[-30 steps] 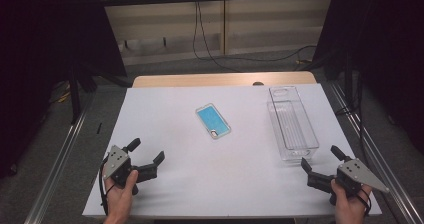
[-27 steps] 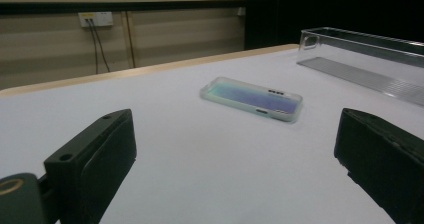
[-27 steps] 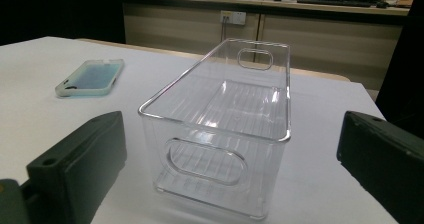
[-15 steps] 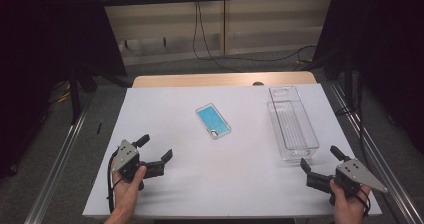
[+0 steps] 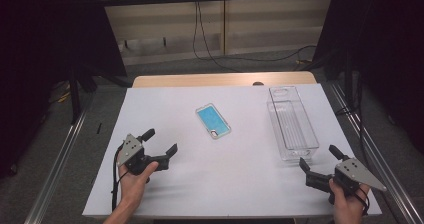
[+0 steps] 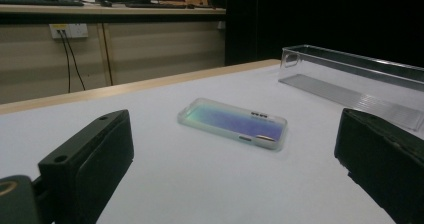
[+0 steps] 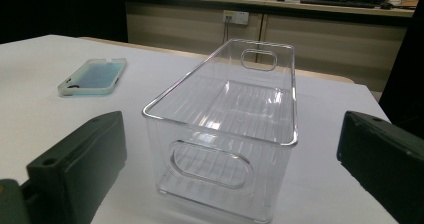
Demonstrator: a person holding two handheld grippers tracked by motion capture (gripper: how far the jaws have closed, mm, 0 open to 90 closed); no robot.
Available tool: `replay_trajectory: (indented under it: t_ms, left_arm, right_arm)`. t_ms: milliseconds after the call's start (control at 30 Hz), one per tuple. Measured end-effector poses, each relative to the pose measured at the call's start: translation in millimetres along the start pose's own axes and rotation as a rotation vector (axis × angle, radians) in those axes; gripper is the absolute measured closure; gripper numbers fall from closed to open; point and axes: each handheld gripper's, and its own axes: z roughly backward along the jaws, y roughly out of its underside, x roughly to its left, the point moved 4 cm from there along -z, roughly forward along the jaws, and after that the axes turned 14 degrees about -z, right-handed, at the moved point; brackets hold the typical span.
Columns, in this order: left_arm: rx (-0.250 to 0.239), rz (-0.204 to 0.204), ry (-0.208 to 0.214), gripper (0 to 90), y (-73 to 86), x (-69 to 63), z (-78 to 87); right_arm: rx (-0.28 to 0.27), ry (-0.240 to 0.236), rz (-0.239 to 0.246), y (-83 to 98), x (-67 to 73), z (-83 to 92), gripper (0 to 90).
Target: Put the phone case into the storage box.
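A translucent phone case with a turquoise-blue inner face (image 5: 213, 121) lies flat on the white table (image 5: 240, 184), near its middle and a little toward the far side, turned diagonally. It is a thin rounded rectangle with pale, frosted edges.

To its right, well apart, a clear rectangular plastic bin with cut-out handles (image 5: 292, 123) stands upright and empty, its long side running near to far. Nothing lies between the case and either tool.

The left gripper (image 5: 160, 142), in the person's left hand (image 5: 134, 176) at the near left, is released, jaws spread wide and aimed at the case. The right gripper (image 5: 320, 157), at the near right corner just before the bin's near end, is likewise released and holds nothing.

The left gripper view shows small cut-outs along the case's side edge (image 6: 232, 123); the right gripper view shows the ribbed floor of the bin (image 7: 225, 129).
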Motion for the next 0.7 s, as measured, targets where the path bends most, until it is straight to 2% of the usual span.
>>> replay_trajectory:
  t_ms: [100, 133, 300, 467, 633, 700]
  left_arm:
    - [-0.005, 0.004, 0.012, 2.5, -2.5, -0.6, -3.6]
    - [-0.004, -0.009, 0.021, 2.5, -5.5, -2.4, -7.0]
    - [-0.019, -0.022, 0.047, 2.1, -14.4, -8.8, -12.0]
    - [-0.015, -0.036, 0.067, 1.8, -19.9, -8.2, -20.2]
    - [-0.018, -0.048, 0.063, 1.6, -23.2, -4.3, -24.5]
    - [-0.011, -0.066, 0.062, 1.2, -24.7, -2.7, -27.7]
  right_arm:
    - [0.000, 0.001, 0.000, 0.0, 0.4, 0.7, 0.0]
    - [0.000, 0.000, 0.000, 0.0, 0.4, 1.1, 0.0]
    - [-0.001, -0.002, -0.002, -0.1, 0.6, 1.4, 0.0]
    - [0.000, -0.003, -0.001, 0.0, 0.7, 1.0, 0.0]
    - [0.001, -0.004, -0.002, 0.0, 0.6, 1.2, 0.0]
    - [0.002, -0.006, -0.001, 0.1, 0.8, 1.1, 0.0]
